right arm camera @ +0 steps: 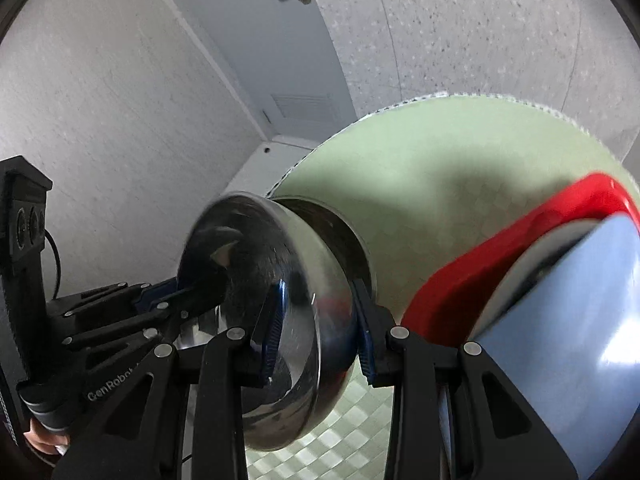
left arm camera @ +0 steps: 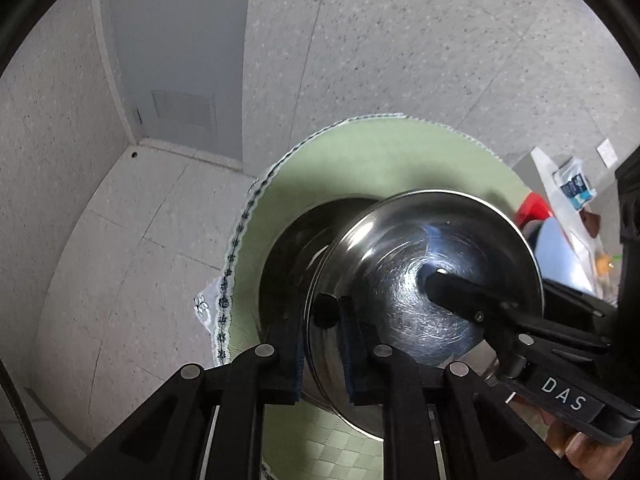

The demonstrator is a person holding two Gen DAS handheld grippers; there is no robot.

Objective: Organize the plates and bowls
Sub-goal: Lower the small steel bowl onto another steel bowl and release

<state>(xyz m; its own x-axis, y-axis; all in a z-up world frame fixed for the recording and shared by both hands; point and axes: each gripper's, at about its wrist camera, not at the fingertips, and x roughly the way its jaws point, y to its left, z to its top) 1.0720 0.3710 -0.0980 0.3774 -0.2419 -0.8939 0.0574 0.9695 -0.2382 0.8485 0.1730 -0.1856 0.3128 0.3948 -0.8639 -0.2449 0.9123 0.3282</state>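
Note:
A shiny steel bowl (left arm camera: pixel 424 288) is held just over a second, darker steel bowl (left arm camera: pixel 292 248) on a round green tablecloth (left arm camera: pixel 384 160). My left gripper (left arm camera: pixel 320 340) is shut on the bowl's near rim, one finger outside, one inside. My right gripper (right arm camera: pixel 316 332) is shut on the same bowl (right arm camera: pixel 304 312) at its opposite rim; its finger (left arm camera: pixel 460 292) reaches into the bowl in the left wrist view. The lower bowl (right arm camera: pixel 344 232) sits behind it. The left gripper (right arm camera: pixel 188 292) shows in the right wrist view.
A red plate (right arm camera: pixel 520 248) and a blue plate (right arm camera: pixel 568 360) lean at the right of the table; they also show in the left wrist view (left arm camera: pixel 532 208). A grey door (left arm camera: pixel 176 60), tiled wall and floor lie beyond the table edge.

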